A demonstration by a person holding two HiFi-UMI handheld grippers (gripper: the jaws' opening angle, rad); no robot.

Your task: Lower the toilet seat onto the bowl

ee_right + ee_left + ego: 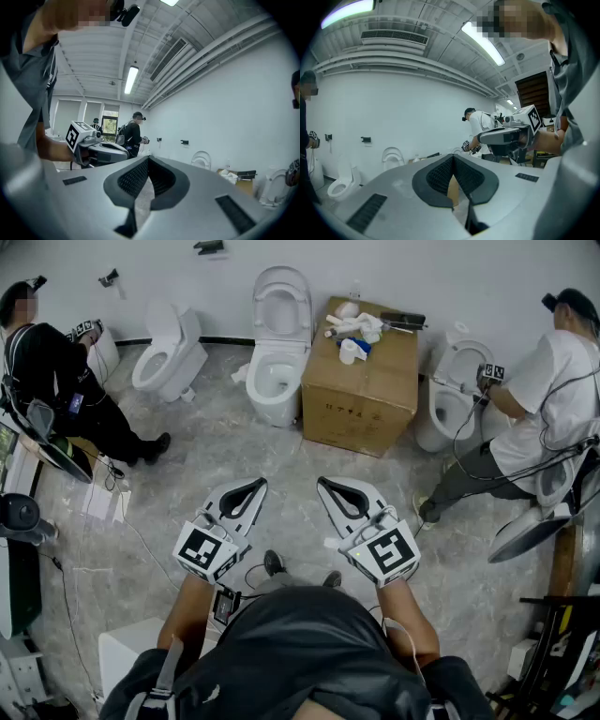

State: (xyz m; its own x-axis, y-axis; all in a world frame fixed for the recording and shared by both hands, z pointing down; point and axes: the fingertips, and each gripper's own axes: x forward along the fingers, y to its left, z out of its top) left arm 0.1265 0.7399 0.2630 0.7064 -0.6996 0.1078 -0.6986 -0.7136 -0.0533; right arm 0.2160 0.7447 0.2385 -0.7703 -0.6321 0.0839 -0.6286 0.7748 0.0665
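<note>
A white toilet (275, 381) stands at the back wall in the head view, its seat (281, 298) raised upright against the wall. The same raised seat (392, 157) shows small and far in the left gripper view, and the seat (201, 159) also shows in the right gripper view. My left gripper (246, 491) and right gripper (330, 486) hover side by side close to my body, well short of the toilet. On both, the jaws meet at the tips with nothing between them. The left gripper (452, 159) and right gripper (147, 161) each see the other beside it.
A cardboard box (361, 381) with rolls and tools on top stands right of the toilet. A second toilet (169, 352) sits at the left near a person in black (66, 390). A person in white (544, 409) works at a third toilet (455, 395). Cables (122, 521) cross the floor.
</note>
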